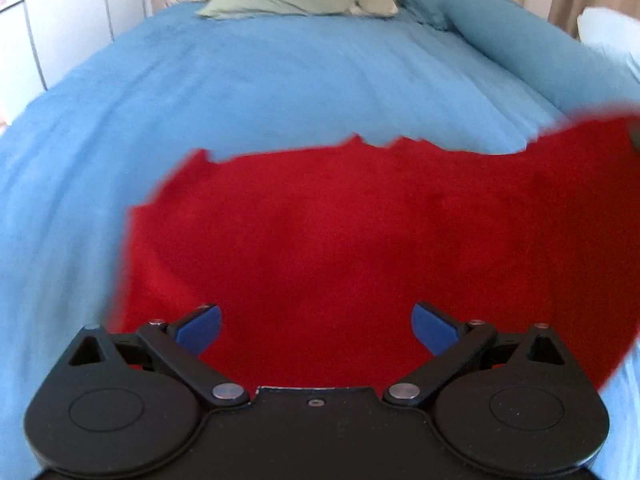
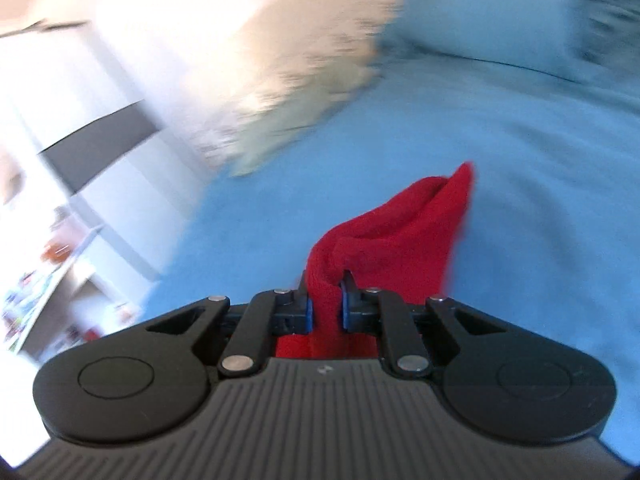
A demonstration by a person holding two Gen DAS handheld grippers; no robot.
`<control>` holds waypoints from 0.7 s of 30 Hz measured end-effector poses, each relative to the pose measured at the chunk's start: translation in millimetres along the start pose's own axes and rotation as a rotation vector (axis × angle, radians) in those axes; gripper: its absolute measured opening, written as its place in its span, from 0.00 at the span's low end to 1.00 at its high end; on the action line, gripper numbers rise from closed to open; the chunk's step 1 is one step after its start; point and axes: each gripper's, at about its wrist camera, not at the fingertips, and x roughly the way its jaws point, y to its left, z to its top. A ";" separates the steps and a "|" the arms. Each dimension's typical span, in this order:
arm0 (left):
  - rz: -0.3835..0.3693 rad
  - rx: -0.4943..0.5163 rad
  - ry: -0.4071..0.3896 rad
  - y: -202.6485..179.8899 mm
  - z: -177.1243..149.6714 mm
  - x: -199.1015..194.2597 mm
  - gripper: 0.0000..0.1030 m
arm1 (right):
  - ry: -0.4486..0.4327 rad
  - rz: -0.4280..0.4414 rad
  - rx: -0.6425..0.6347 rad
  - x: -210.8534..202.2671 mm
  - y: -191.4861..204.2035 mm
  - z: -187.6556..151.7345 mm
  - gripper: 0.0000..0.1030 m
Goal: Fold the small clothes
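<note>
Left gripper (image 1: 316, 326): jaws stood wide apart at the bottom of the left wrist frame, blue pads (image 1: 200, 328) clasping nothing, poised over the cloth
Right gripper (image 2: 326, 308): jaws were pinched narrowly on a bunched fold of the red garment (image 2: 384, 240), which rose from between the pads toward the centre of the right wrist frame
Red garment, left wrist view (image 1: 360, 248): it filled the middle and lower right of the frame, spread across the bedding, its far edge ragged with blur and its right corner lifted toward the right edge
Bed cover (image 1: 280, 80): blue, it ran under and around the cloth to the top of the frame
Pillows: a grey-green one (image 1: 300, 0) lay at top centre, a blue one (image 1: 520, 40) at upper right
Right wrist view: heavily motion-blurred; furniture at left could not be made out
</note>
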 end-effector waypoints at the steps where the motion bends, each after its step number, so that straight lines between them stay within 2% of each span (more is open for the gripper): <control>1: 0.004 0.001 0.000 14.9 -2.2 -10.2 1.00 | 0.025 0.057 -0.039 6.2 23.6 -1.2 0.27; 4: 0.009 -0.012 0.006 61.2 -17.2 -35.1 1.00 | 0.165 0.224 -0.232 31.7 97.1 -26.3 0.27; 6: 0.022 -0.019 0.026 85.5 -32.1 -41.8 1.00 | 0.323 0.289 -0.334 60.1 131.5 -63.5 0.26; 7: 0.037 -0.019 0.039 96.3 -41.5 -43.1 1.00 | 0.379 0.290 -0.362 74.0 139.4 -81.1 0.26; 9: 0.075 -0.026 0.048 115.3 -60.6 -45.5 1.00 | 0.455 0.228 -0.413 105.9 146.1 -119.9 0.26; 11: 0.066 -0.053 0.061 130.2 -76.5 -48.9 1.00 | 0.505 0.175 -0.413 128.3 141.4 -145.0 0.26; 14: 0.030 -0.085 0.053 145.3 -94.1 -57.1 1.00 | 0.513 0.182 -0.389 132.6 137.4 -157.4 0.27; 16: 0.013 -0.102 0.036 148.1 -100.2 -64.2 1.00 | 0.497 0.189 -0.417 128.7 141.6 -154.4 0.32; 17: -0.003 -0.110 0.024 148.3 -100.1 -66.9 1.00 | 0.485 0.194 -0.434 124.9 143.3 -152.2 0.48; 18: -0.022 -0.118 0.014 149.7 -101.1 -69.5 1.00 | 0.483 0.200 -0.439 120.3 141.6 -148.9 0.74; 20: -0.074 -0.127 -0.007 141.9 -100.9 -77.2 1.00 | 0.426 0.219 -0.424 102.4 136.7 -134.6 0.90; 21: -0.104 -0.124 -0.018 138.1 -99.5 -81.6 1.00 | 0.393 0.233 -0.411 93.8 133.8 -129.8 0.90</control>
